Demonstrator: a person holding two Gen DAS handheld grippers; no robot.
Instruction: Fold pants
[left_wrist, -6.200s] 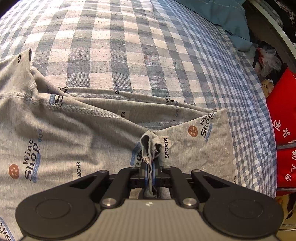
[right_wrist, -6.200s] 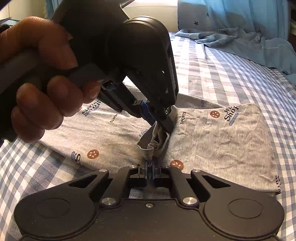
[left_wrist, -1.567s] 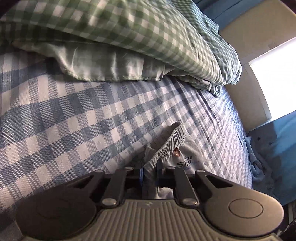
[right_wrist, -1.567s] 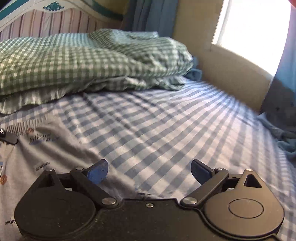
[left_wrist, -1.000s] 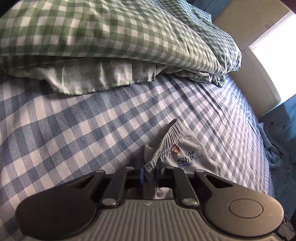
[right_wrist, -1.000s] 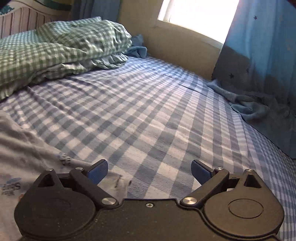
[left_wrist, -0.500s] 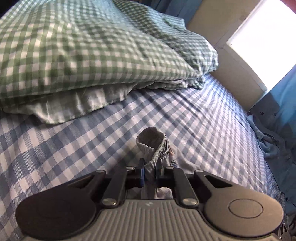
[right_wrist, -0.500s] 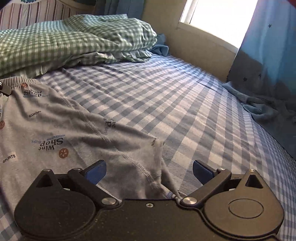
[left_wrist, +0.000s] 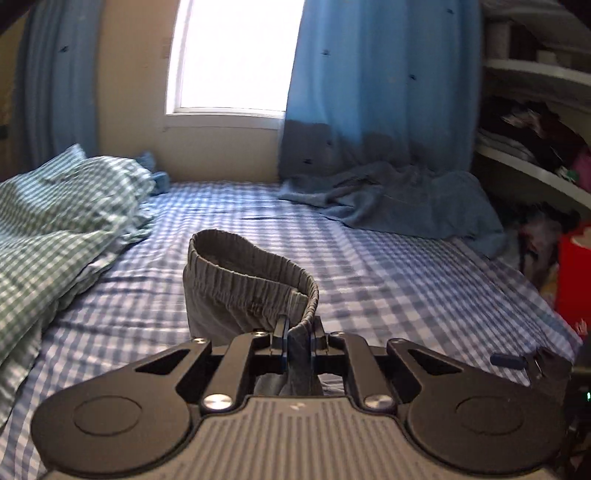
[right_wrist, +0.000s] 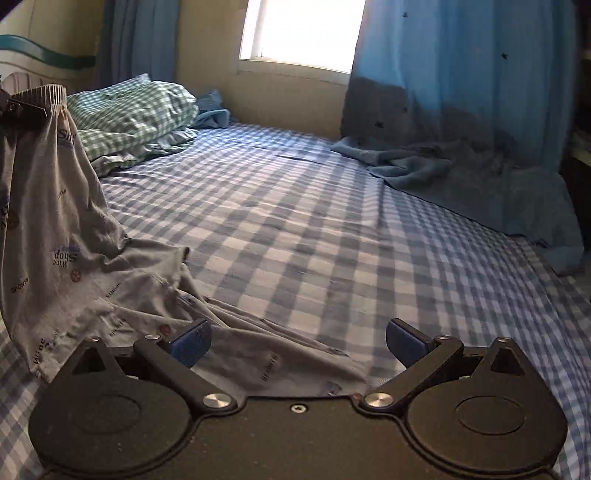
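Left hand-held gripper (left_wrist: 297, 328), raised above the bed (right_wrist: 332, 229), clamps the pants (right_wrist: 55, 221) waistband; right hand-held gripper (right_wrist: 297, 338) hovers spread wide, seemingly just over the trailing legs.

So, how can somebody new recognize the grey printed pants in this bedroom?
Start at the blue-and-white checked bed sheet. On its left side lie the grey printed pants, their ribbed elastic waistband lifted by the left gripper. Unlike the plain blue cloth nearby, they carry small words and round logos.

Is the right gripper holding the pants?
No: in the right wrist view the right gripper is open, its blue pads spread wide above the grey pants lying on the bed, gripping nothing.
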